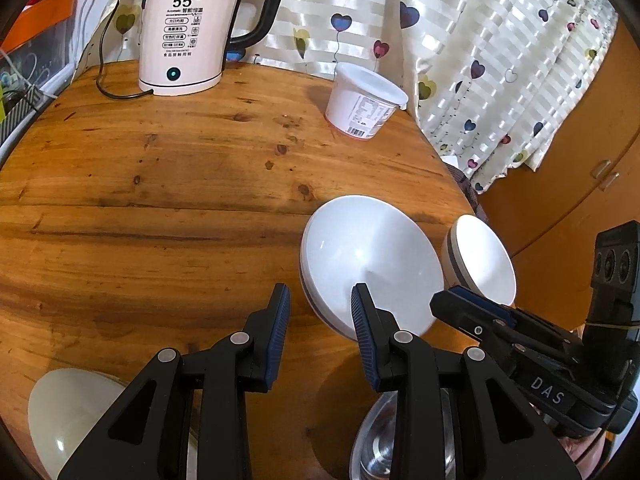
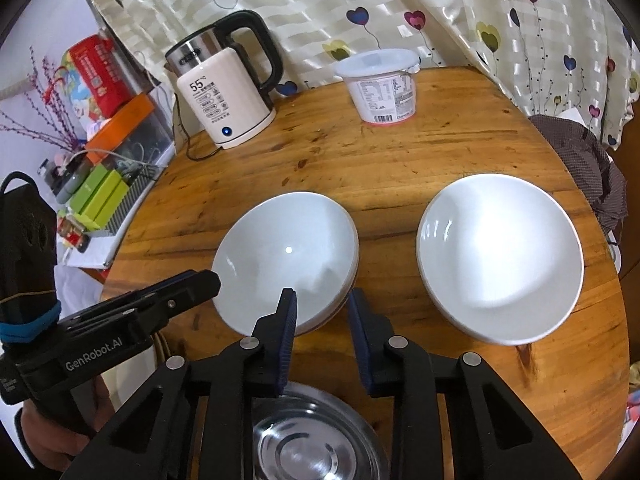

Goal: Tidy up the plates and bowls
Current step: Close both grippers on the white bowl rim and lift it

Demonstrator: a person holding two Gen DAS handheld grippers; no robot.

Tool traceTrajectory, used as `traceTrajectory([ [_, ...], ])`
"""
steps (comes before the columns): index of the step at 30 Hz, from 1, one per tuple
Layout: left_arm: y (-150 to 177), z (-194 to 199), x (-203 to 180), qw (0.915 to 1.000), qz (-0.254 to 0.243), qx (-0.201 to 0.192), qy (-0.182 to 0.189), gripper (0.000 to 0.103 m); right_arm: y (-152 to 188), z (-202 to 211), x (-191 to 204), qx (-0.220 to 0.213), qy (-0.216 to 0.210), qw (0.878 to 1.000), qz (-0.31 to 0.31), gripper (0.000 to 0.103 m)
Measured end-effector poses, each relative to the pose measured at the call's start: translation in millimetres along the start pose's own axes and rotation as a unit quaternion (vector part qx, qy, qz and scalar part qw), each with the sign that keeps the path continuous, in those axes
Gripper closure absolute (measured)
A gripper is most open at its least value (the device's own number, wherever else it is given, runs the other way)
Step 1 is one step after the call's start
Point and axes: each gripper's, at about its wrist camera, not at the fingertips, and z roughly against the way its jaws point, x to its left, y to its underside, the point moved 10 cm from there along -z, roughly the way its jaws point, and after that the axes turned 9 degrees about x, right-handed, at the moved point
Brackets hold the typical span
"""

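A white bowl (image 1: 372, 252) (image 2: 280, 252), stacked on another like it, sits on the round wooden table (image 1: 160, 200). My left gripper (image 1: 320, 312) (image 2: 208, 280) is open at its left rim, one finger over the bowl's inside and the other over bare wood. My right gripper (image 2: 322, 312) (image 1: 448, 298) straddles the bowl's near right rim; its jaws are narrow, but a gap shows beside the rim. A stack of white plates (image 2: 500, 256) (image 1: 480, 256) lies to the right. Under the grippers is a steel bowl (image 2: 316, 440) (image 1: 376, 440). A cream bowl (image 1: 68, 412) sits at the near left.
An electric kettle (image 1: 184, 40) (image 2: 224, 92) with its cord stands at the far left of the table. A white lidded tub (image 1: 364, 100) (image 2: 384, 84) stands at the back by the heart-print curtain. Boxes and clutter fill a shelf (image 2: 104, 184) left of the table.
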Motion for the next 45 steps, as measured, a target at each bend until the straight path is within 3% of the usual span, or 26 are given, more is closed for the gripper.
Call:
traceTrajectory([
  [24,-6,-17,-5,1.0,-0.006,0.004,-0.003,0.072,-9,-15,-7,0.006,0.003,1.0,-0.006,0.083],
  [45,-5,4,-12,0.9998,-0.017,-0.013,-0.006,0.072,-7,4,2,-0.006,0.003,1.0,0.002,0.083],
])
